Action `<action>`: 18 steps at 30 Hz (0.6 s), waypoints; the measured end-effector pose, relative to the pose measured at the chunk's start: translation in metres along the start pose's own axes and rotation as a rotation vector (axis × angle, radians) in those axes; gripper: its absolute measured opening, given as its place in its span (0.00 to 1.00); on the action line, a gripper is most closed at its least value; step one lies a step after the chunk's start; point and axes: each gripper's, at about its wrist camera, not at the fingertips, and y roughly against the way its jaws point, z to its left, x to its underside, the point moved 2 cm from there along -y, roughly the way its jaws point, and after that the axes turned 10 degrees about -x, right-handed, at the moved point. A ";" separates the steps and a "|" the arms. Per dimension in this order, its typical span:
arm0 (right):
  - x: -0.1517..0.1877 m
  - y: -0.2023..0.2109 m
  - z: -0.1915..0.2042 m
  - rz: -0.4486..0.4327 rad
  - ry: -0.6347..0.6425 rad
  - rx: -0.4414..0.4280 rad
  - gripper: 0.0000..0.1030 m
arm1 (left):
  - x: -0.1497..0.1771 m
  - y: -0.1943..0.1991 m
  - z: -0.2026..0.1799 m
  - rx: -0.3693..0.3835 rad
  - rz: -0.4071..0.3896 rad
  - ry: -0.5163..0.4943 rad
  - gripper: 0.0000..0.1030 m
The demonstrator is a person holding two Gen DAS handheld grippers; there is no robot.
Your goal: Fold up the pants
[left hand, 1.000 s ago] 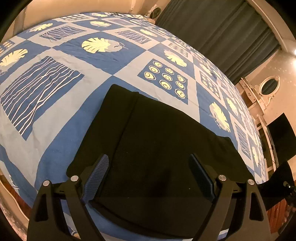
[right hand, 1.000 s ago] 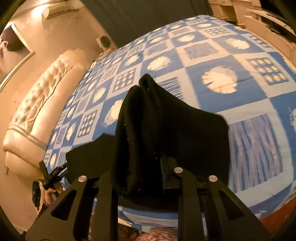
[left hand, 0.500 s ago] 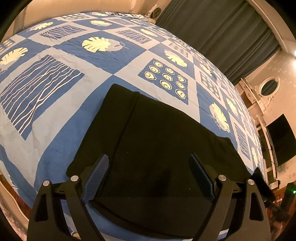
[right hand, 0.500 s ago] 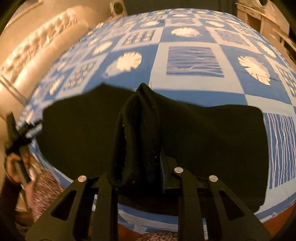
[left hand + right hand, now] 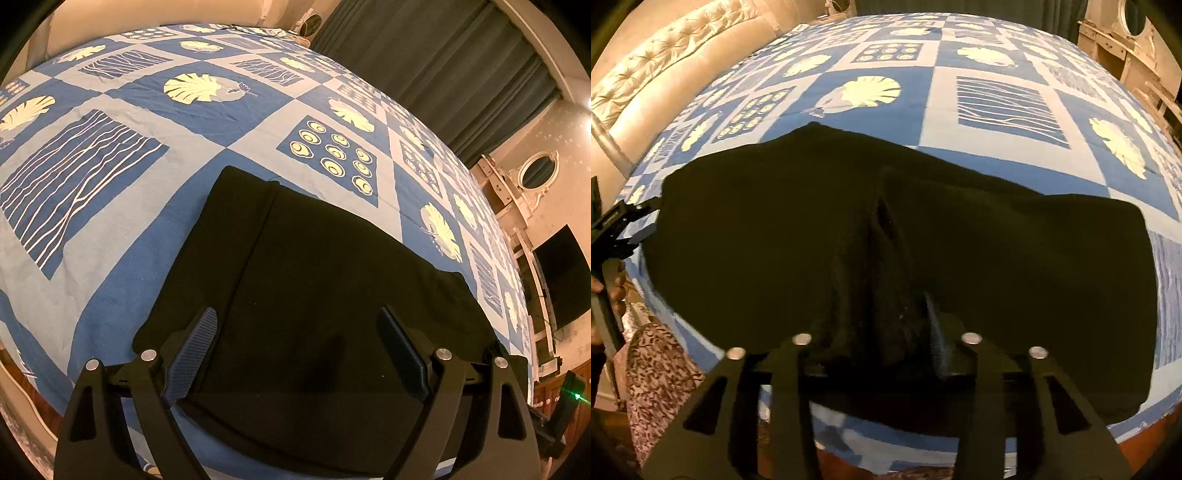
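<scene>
Black pants [image 5: 314,266] lie partly folded on a blue patterned bedspread [image 5: 122,236] near the bed's front edge. My left gripper [image 5: 297,347] is open and empty, its ribbed fingers [image 5: 192,350] hovering just above the near part of the pants. In the right wrist view the pants [image 5: 757,229] spread wide and flat across the bed. My right gripper [image 5: 882,332] is shut on a bunched fold of the black fabric, held low against the cloth. The left gripper [image 5: 617,225] shows at the far left edge of that view.
A tufted cream headboard [image 5: 665,66] runs along the bed's left side. Dark curtains [image 5: 443,55], a dresser with an oval mirror [image 5: 537,171] and a dark screen [image 5: 561,277] stand beyond the bed. A patterned sleeve [image 5: 657,369] is at lower left.
My right gripper has carried the held fold over and down, so the fabric has gone from a raised hump to lying low across the pants. The left gripper has stayed still and open.
</scene>
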 end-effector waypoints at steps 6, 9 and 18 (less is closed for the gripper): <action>0.010 -0.001 0.024 0.027 -0.013 -0.169 0.60 | 0.001 -0.004 0.002 -0.003 -0.001 -0.011 0.84; 0.012 0.012 0.028 0.023 -0.018 -0.233 0.62 | 0.002 -0.005 0.003 -0.003 -0.002 -0.013 0.84; 0.010 0.125 -0.083 -0.205 -0.268 -0.374 0.70 | 0.003 -0.005 0.003 -0.007 -0.005 -0.029 0.84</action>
